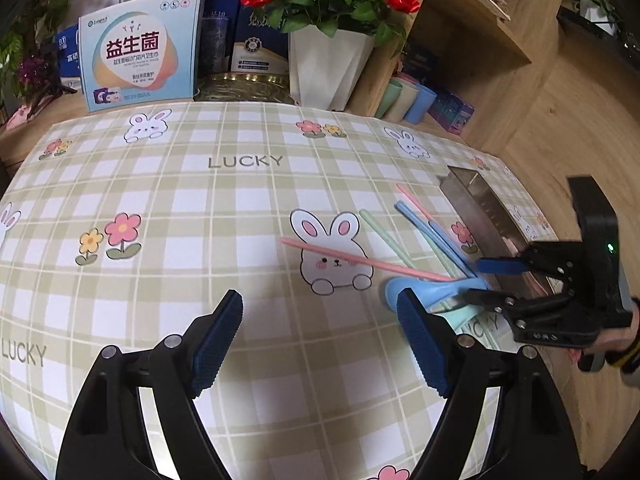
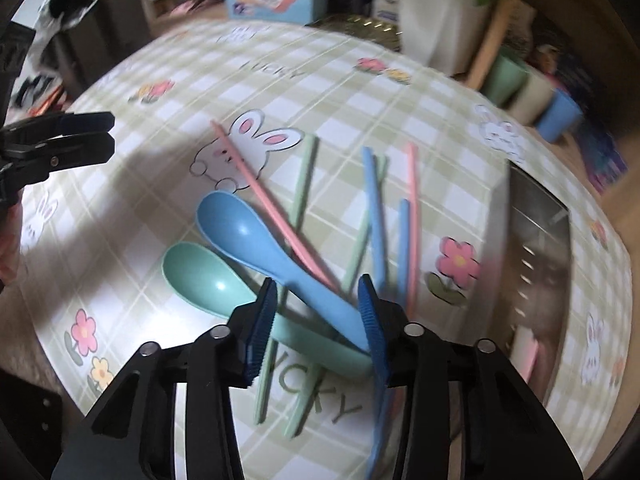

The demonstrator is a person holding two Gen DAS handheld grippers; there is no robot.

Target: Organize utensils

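Only rightward — green spoon (image 2: 208, 276) unobscured.

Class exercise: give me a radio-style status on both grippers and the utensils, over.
Left hand-held gripper open, empty. Right hand-held gripper open, straddling the blue spoon handle. Green spoon and chopsticks tangled underneath. Metal holder nearby.

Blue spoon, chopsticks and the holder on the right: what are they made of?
Blue spoon: looks like matte moulded plastic, one uniform pastel colour with a soft sheen in the bowl. Chopsticks: apparently the same matte pastel plastic, in pink, green and blue. Utensil holder: probably brushed stainless steel, grey and reflective with slots in its wall, though blurred here.
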